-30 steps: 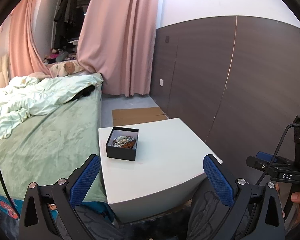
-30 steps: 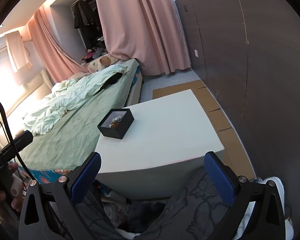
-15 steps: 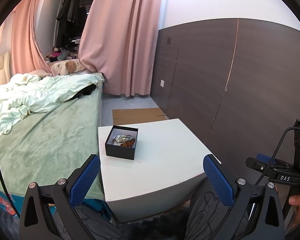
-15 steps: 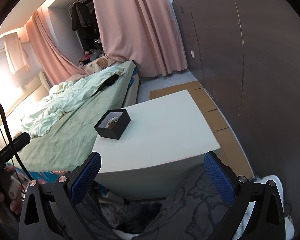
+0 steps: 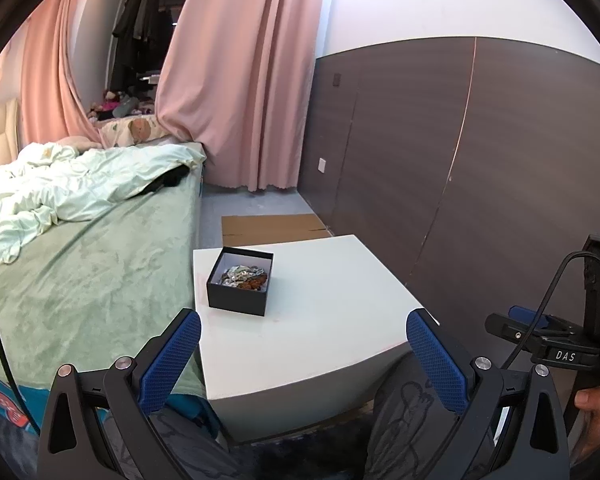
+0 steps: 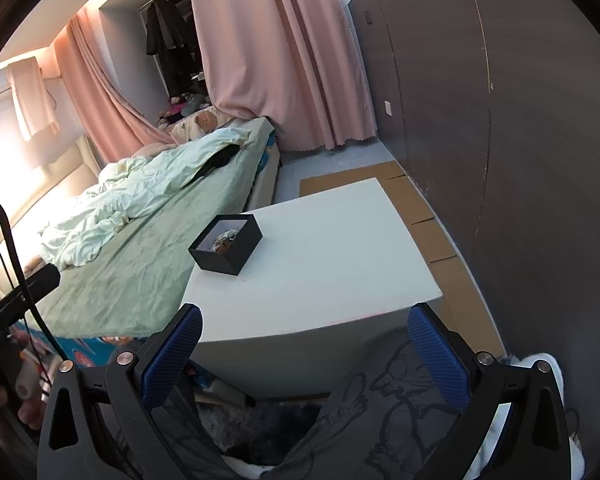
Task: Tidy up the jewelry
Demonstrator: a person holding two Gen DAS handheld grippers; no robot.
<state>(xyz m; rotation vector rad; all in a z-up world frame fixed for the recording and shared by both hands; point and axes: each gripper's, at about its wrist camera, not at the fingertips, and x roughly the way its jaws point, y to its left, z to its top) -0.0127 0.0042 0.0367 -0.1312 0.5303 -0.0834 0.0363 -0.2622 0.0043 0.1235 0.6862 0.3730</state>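
While you hold both tools back over your lap, short of the near edge, the stock reads as follows.

Item: left claw. Blue pads spread wide, nothing between them, held low and well apart from the goods.

Item: right claw. Likewise spread wide and holding nothing, at the same standoff.

Item: black box, lidless, square, standing on the white surface toward its far left corner, beside the bed. No lid shows in either view.

Item: jewelry, a tangled heap of silvery and brownish pieces lying inside the box. Single pieces are too small to tell apart; whether chains are knotted together cannot be told.

Item: rest of the surface, bare white around the box; no loose piece shows on it.

Step in hand, as a judgement: this layout fits two stages equally. Either the heap waits in the box to be taken out and sorted, or the pieces have been gathered into the box and you are drawn back from it. Neither view decides between them.

Handling notes: any approach would cross the open stretch of surface to the box. The heap looks snaggy, so one pinched piece could drag others with it. The box looks light enough to slide under a push, so your other claw may need to steady its wall.
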